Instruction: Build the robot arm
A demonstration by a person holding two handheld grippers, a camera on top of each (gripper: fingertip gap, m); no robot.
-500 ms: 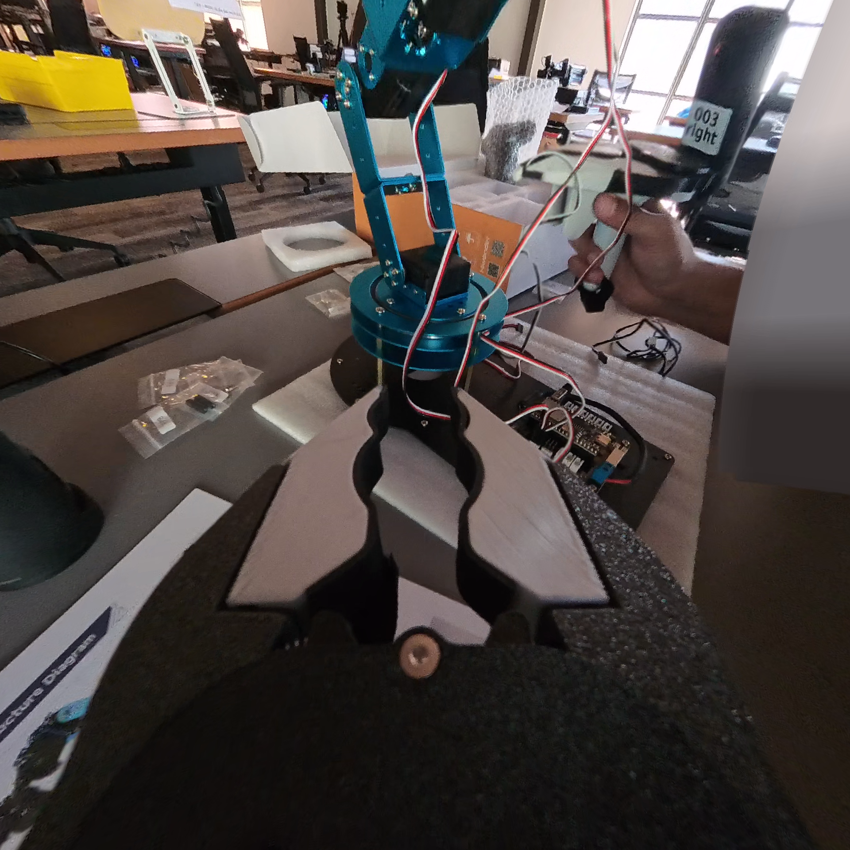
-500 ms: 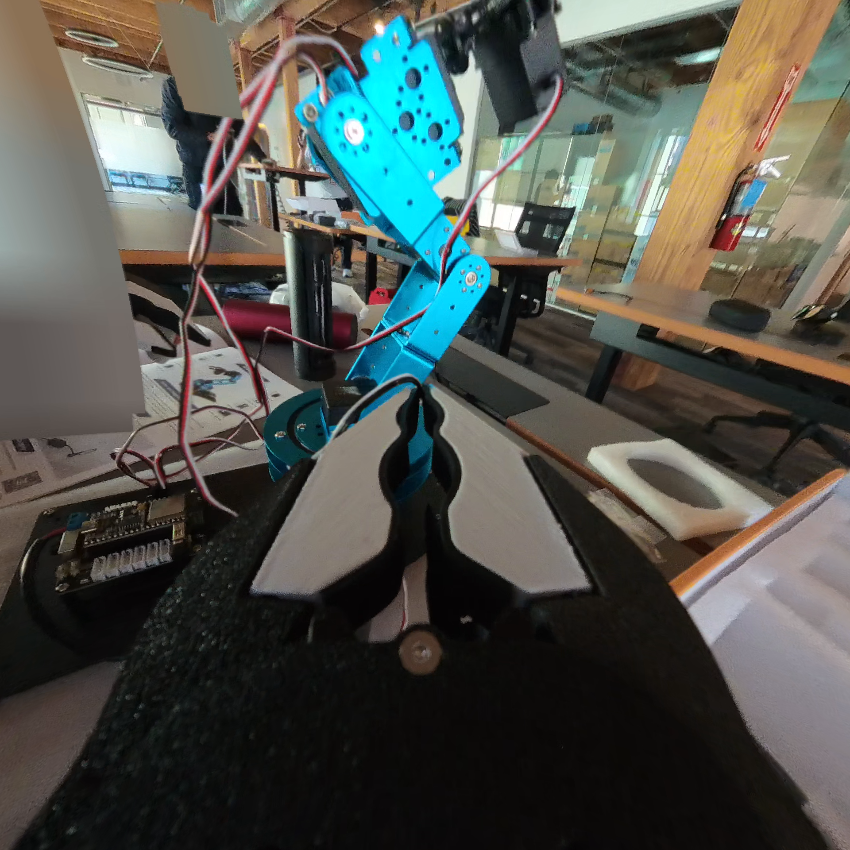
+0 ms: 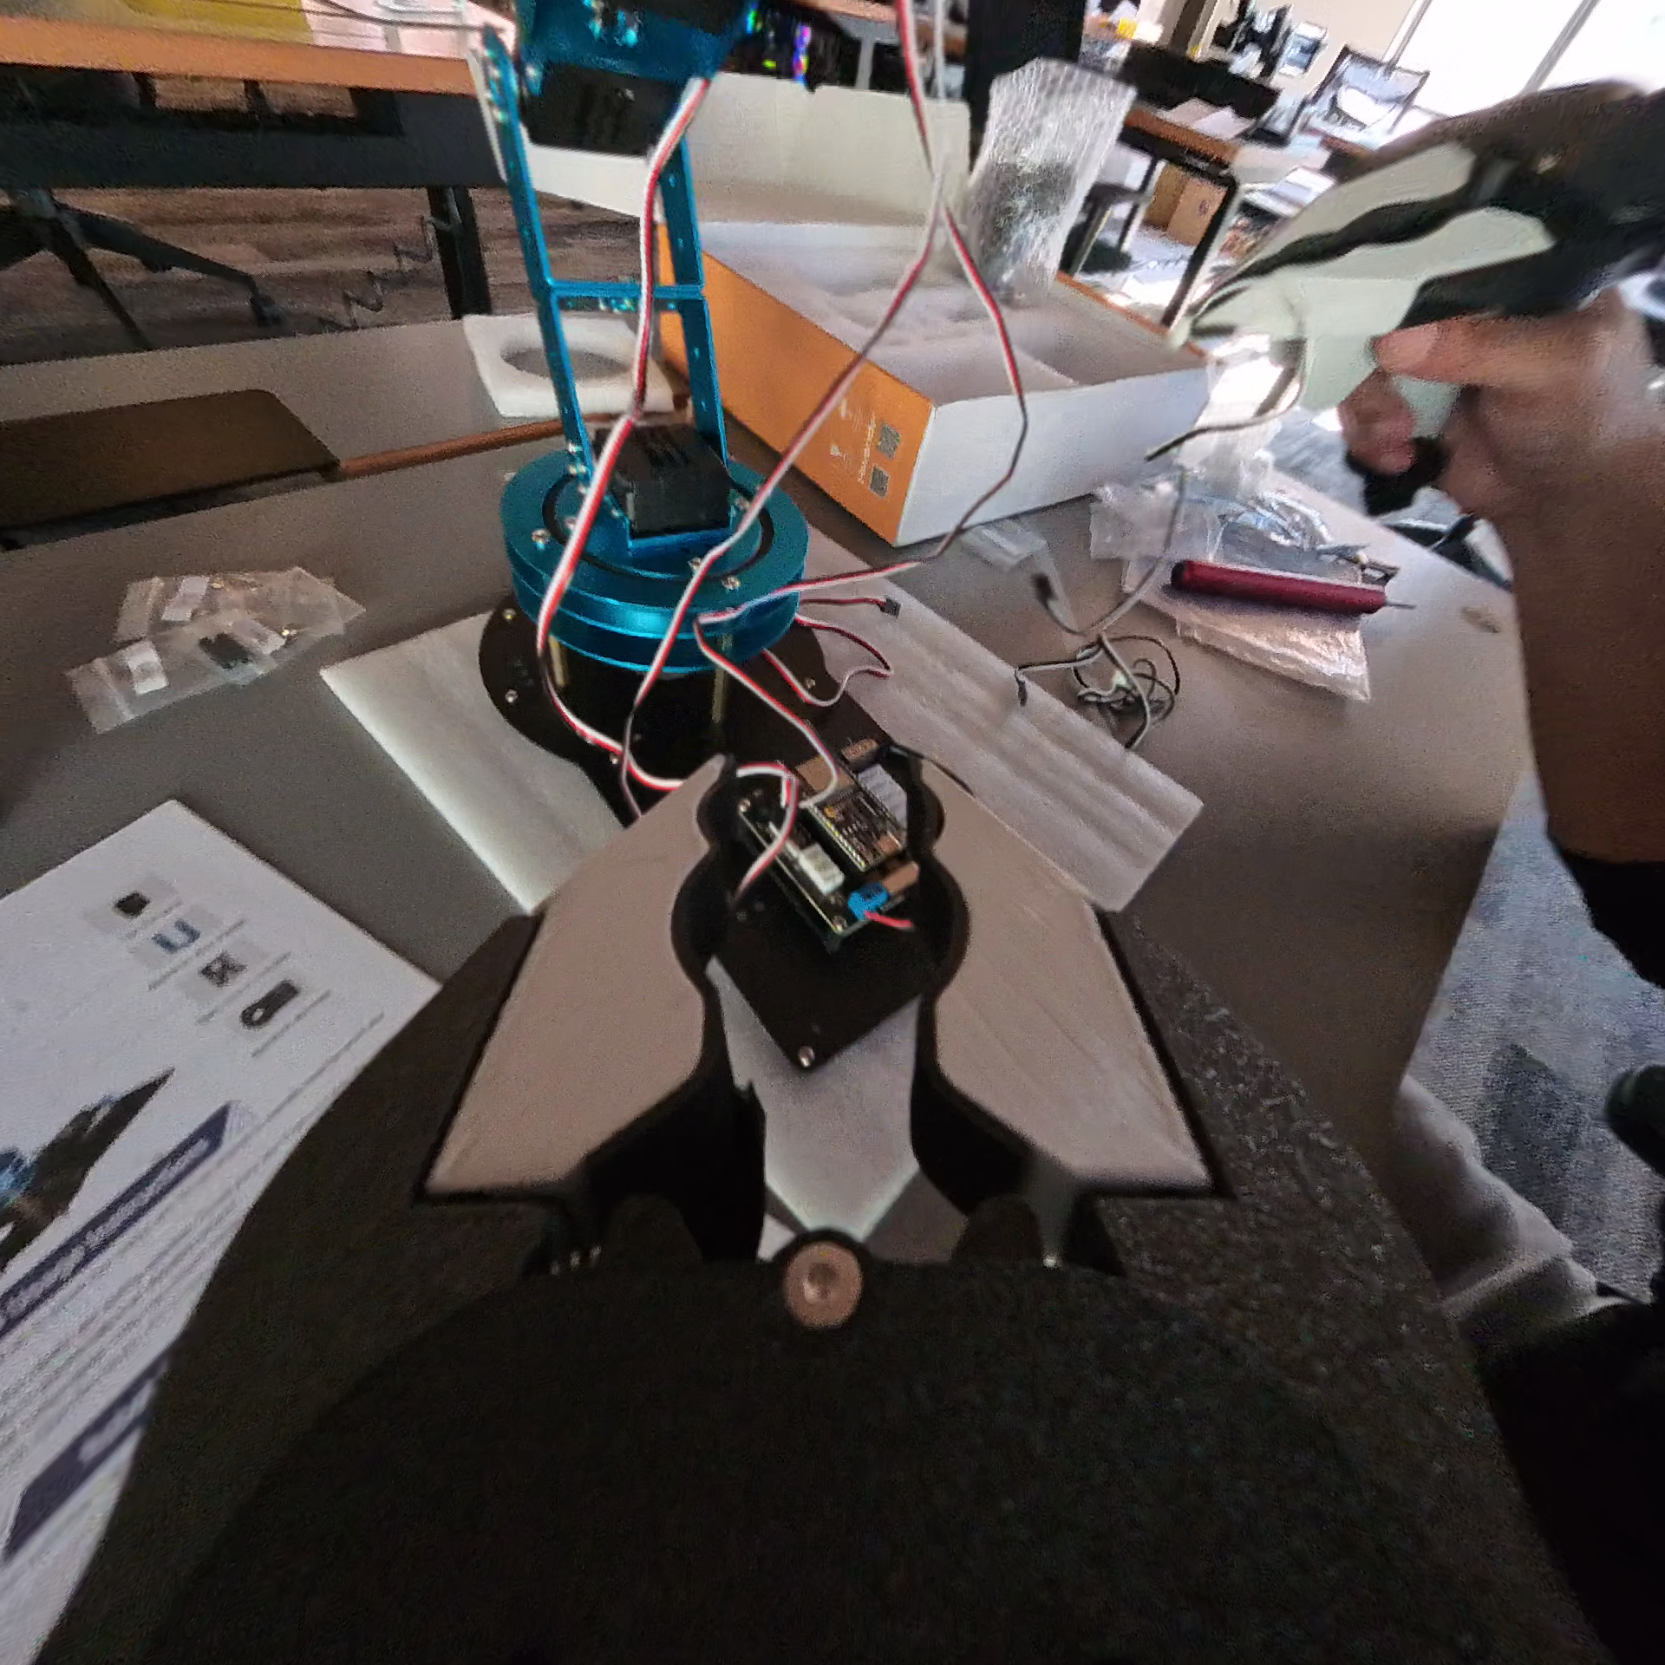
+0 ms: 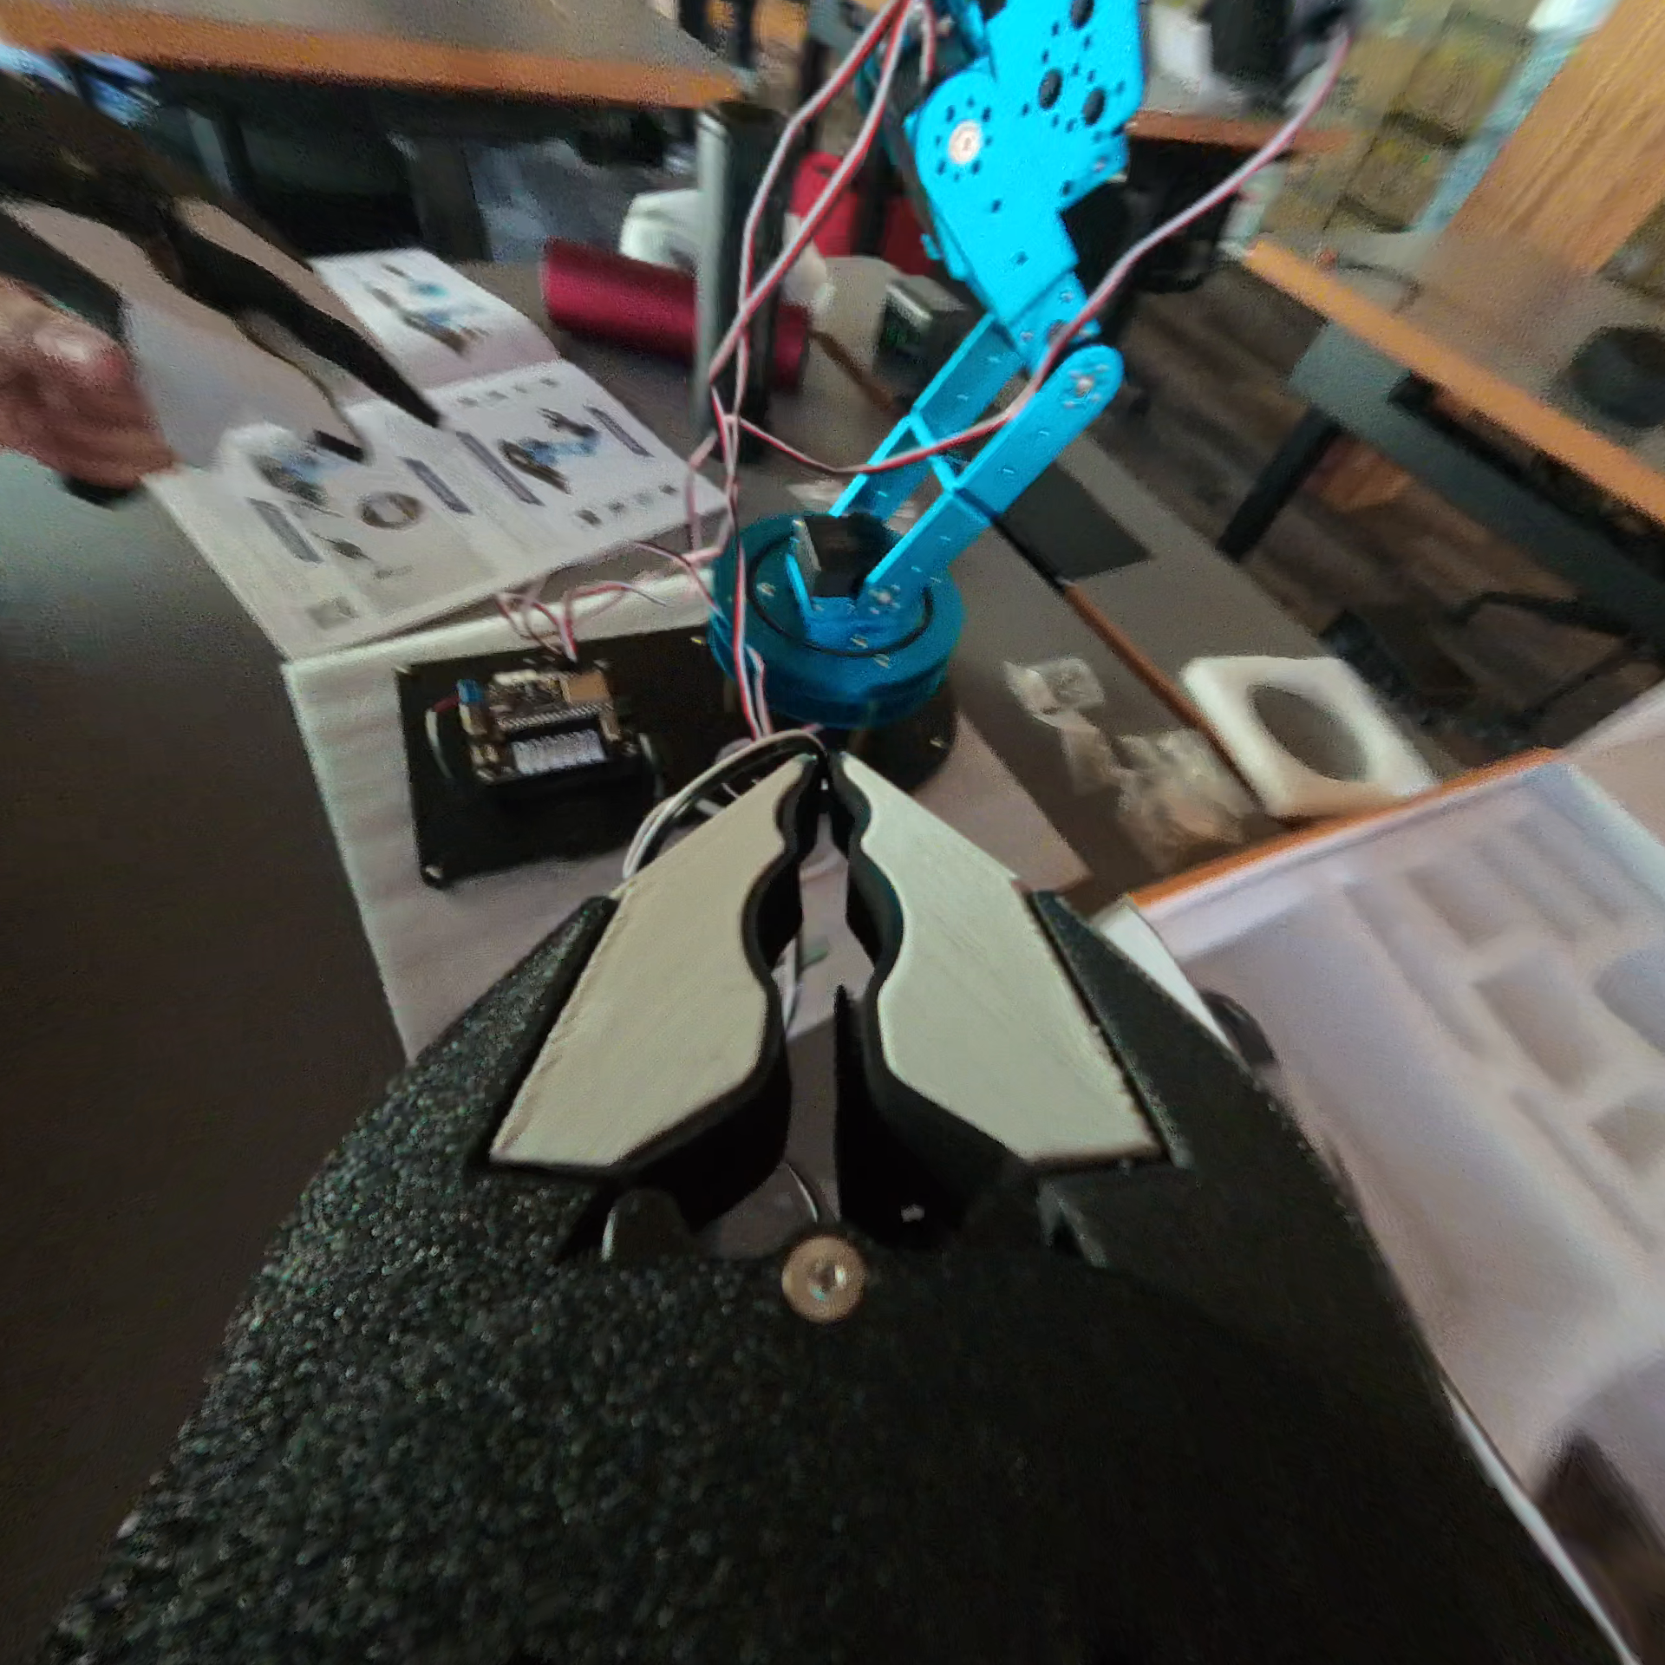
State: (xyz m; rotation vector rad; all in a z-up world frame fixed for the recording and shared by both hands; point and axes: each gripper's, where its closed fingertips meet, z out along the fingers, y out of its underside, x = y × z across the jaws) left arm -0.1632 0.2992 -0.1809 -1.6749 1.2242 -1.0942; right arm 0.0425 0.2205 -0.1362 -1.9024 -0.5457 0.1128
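Above our grey table (image 3: 270, 793), left gripper (image 3: 815, 793) wide over the black circuit board (image 3: 829, 865), right gripper (image 4: 824, 766) nearly closed, pinching thin black-and-white wires (image 4: 712, 793), beside the blue metal robot arm (image 4: 982, 432).

Print on instruction sheet (image 3: 135, 1036) and orange box (image 3: 811, 396) blurred, unreadable.

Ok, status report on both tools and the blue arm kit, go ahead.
Left tool open, over the circuit board, holding nothing. Right tool shut on a wire. Blue arm upright on its base, loose wires hanging between.
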